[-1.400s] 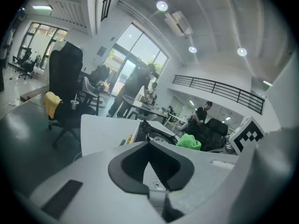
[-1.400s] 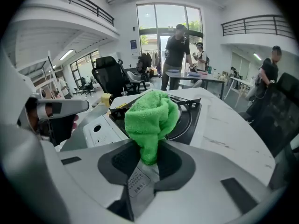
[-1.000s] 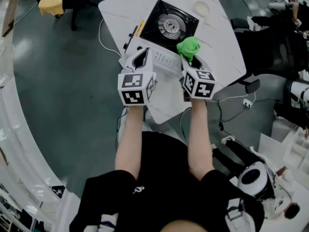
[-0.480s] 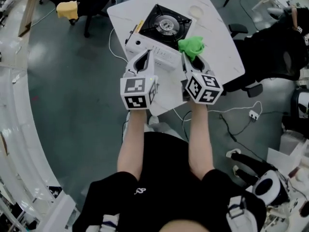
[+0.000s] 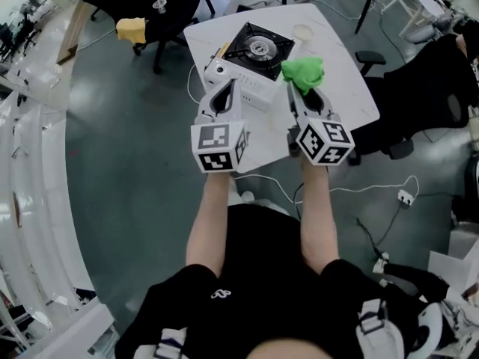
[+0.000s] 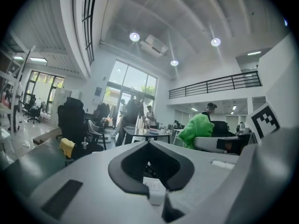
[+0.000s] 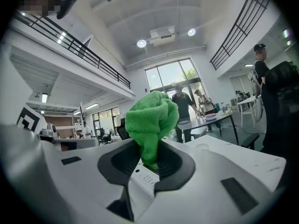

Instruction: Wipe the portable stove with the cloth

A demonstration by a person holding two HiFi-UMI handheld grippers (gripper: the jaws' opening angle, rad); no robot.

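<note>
The person stands at a white table [image 5: 340, 81] and holds both grippers out in front, side by side and near each other.

**Right gripper.** The right gripper [image 5: 301, 90] has its jaws closed on the green cloth [image 5: 303, 71]. In the right gripper view, the right gripper [image 7: 148, 158] pinches the lower end of the cloth [image 7: 152, 118]. The rest of the cloth stands up out of the jaws as a loose bunch.

**Left gripper.** The left gripper [image 5: 223, 88] carries nothing. In the left gripper view, the tips of the left gripper [image 6: 148, 143] meet with no gap, and nothing is between them.

**Stove.** The stove [image 5: 256, 43] sits on the table, turned at an angle to the person. It has a black top with a round burner at its centre and a white front panel. In the head view, the cloth shows at the stove's near right corner. The left gripper's tips show at the front panel. No view shows whether the cloth or either gripper touches the stove.

**Surroundings.**
- A round white item [image 5: 303, 31] lies on the table just beyond the stove.
- A black chair [image 5: 168, 10] stands to the left of the table, with a yellow item [image 5: 131, 28] on it.
- Several people [image 6: 135, 115] stand at a far table in the room.
</note>
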